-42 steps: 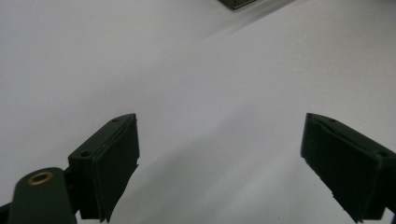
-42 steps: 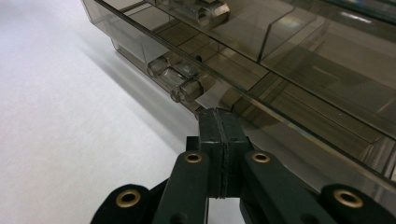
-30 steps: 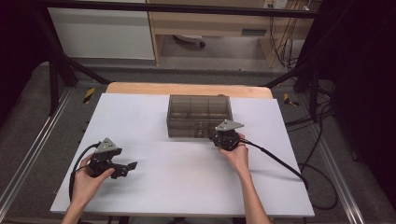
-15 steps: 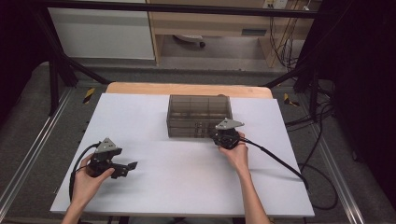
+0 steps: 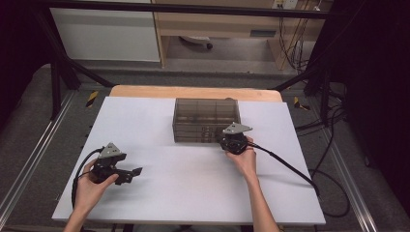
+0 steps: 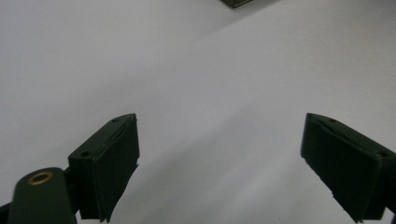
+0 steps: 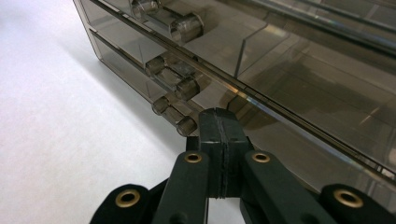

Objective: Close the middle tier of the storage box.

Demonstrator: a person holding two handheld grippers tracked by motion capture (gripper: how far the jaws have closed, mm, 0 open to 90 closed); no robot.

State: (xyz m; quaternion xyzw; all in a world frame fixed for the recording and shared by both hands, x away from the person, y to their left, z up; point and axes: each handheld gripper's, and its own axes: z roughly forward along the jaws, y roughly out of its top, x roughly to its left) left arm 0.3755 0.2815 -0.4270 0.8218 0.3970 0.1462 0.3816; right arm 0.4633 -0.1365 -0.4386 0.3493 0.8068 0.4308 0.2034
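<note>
Drawers (image 5: 206, 121) sit mid-frame on our worktop (image 5: 145, 121); right gripper (image 7: 219, 122) fingers clenched empty against the front, left gripper (image 5: 133, 173) fingers released lower left.

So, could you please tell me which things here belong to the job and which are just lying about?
In the job:
- drawer box, smoky clear plastic
- right gripper, jaws shut, at the box's front
- left gripper, jaws open above the table

Lying about:
- white table
- cables on the floor

Both forearms reach in from the near edge, the left gripper (image 5: 129, 172) held low with jaws spread wide, the right gripper (image 7: 219, 122) pinched fully closed.
</note>
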